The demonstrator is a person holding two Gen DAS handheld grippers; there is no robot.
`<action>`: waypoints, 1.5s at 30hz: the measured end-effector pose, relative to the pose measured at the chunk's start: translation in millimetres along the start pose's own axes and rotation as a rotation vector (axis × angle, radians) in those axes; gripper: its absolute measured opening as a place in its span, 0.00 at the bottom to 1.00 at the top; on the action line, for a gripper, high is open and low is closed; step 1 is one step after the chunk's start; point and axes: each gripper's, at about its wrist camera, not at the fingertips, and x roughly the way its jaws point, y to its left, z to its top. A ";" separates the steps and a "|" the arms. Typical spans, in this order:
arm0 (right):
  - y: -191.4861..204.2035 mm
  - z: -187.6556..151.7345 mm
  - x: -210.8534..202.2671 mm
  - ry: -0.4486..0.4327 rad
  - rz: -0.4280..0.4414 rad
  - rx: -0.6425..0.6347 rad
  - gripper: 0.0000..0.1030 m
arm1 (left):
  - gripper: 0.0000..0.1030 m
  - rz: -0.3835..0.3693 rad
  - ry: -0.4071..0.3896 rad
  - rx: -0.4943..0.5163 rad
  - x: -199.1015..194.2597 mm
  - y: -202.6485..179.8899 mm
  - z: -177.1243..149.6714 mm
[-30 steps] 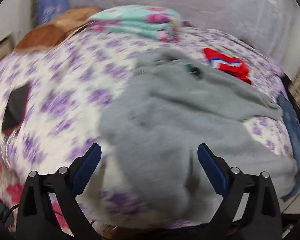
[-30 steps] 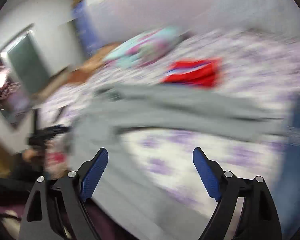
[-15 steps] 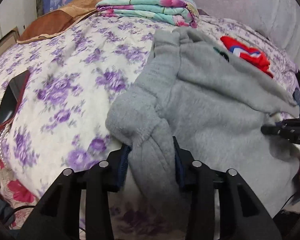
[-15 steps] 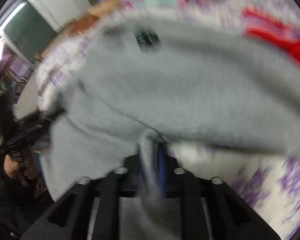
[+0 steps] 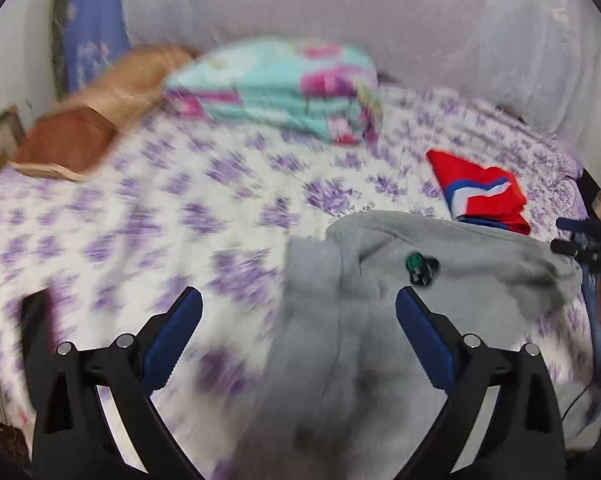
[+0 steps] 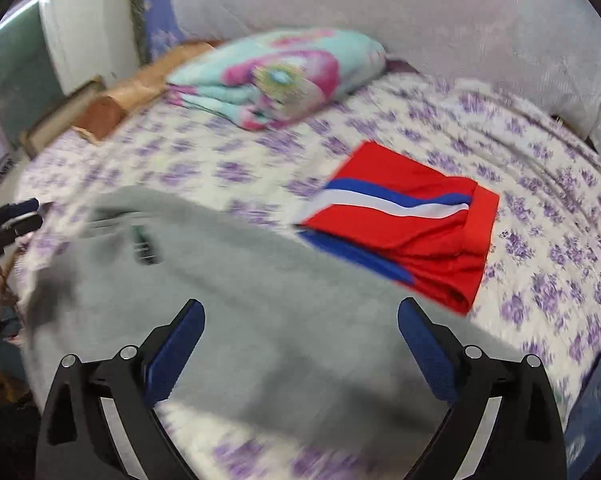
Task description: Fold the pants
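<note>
Grey fleece pants (image 5: 360,320) lie bunched on the near part of the flowered bed, with a small green and black label (image 5: 420,266) facing up. They also fill the near left of the right wrist view (image 6: 240,300). My left gripper (image 5: 298,312) is open and empty just above the grey cloth. My right gripper (image 6: 300,320) is open and empty above the same pants. The right gripper also shows at the right edge of the left wrist view (image 5: 584,240).
Folded red shorts with blue and white stripes (image 6: 412,232) lie just beyond the pants. A folded turquoise and pink blanket (image 6: 276,76) and a brown pillow (image 5: 100,120) sit at the head of the bed. A dark phone (image 5: 36,320) lies at the left.
Half a second ago both grippers were shut on the grey pants. Now both are open and have let go, and the pants lie folded nearer the bed's front edge.
</note>
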 end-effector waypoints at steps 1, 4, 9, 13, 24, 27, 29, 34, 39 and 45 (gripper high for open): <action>-5.8 4.3 18.2 0.035 -0.018 -0.007 0.95 | 0.92 -0.009 0.041 -0.023 23.7 -1.5 11.3; 5.9 9.9 81.2 0.095 -0.086 -0.049 0.95 | 0.92 -0.013 0.148 -0.027 83.3 -9.8 24.7; -6.8 -2.8 139.2 0.203 -0.072 -0.064 0.72 | 0.88 -0.038 0.277 -0.035 133.7 -17.6 12.9; -8.5 0.7 117.5 0.146 0.012 -0.063 0.11 | 0.48 -0.071 0.230 -0.028 118.6 -20.5 17.7; 16.7 -26.8 -41.3 -0.142 0.066 -0.088 0.09 | 0.33 -0.138 0.038 -0.015 11.5 -26.5 18.4; 37.1 -66.1 -100.5 -0.226 0.089 -0.135 0.09 | 0.34 -0.163 -0.010 0.000 -26.7 -22.8 -1.5; 57.5 -110.4 -135.7 -0.263 0.144 -0.162 0.09 | 0.38 -0.169 -0.031 0.014 -53.3 -17.7 -26.3; 101.7 -215.5 -140.1 -0.174 0.340 -0.150 0.09 | 0.79 -0.156 -0.027 -0.046 -83.5 15.9 -109.4; 105.9 -276.7 -83.2 -0.084 0.409 -0.016 0.09 | 0.79 -0.177 0.022 -0.181 -82.1 47.8 -156.1; 102.8 -275.8 -85.3 -0.136 0.422 0.020 0.10 | 0.87 -0.245 -0.038 -0.206 -106.0 26.1 -150.2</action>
